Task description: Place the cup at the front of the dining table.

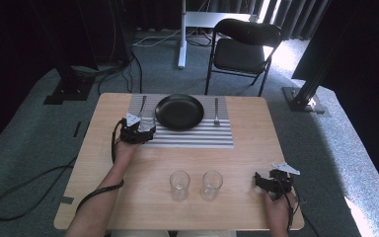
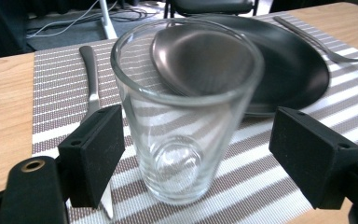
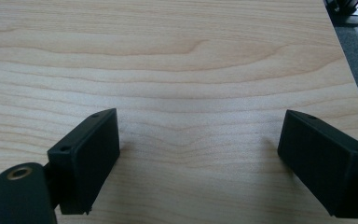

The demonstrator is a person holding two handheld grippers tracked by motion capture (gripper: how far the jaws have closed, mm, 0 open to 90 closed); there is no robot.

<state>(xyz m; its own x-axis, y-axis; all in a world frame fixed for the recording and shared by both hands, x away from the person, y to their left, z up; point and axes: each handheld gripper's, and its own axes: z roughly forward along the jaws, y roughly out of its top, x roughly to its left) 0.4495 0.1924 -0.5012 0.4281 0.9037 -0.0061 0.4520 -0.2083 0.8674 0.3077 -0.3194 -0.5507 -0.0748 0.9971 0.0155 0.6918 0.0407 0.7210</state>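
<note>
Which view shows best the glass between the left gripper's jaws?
The left gripper view: the glass stands upright on the striped mat, close and sharp, between the open jaws of the left gripper. In the high view it is small, partly hidden by that gripper. The right gripper view shows bare table.

Staged recording room or lab, not a lived-in dining space. Shown by: dark curtains [image 1: 296, 15] closing off the back and sides; grey carpet [image 1: 29, 133] crossed by loose cables [image 1: 128, 69]; black metal stand bases [image 1: 303, 101] bolted beside the table; a white equipment post [image 1: 182, 34] at the rear. Single folding chair [image 1: 242, 49] set apart behind a small wooden table [image 1: 143, 197]. Laid as a mock place setting: striped placemat [image 1: 192, 136], black plate [image 1: 179, 111], cutlery, drinking glasses [image 1: 179, 184].
</note>
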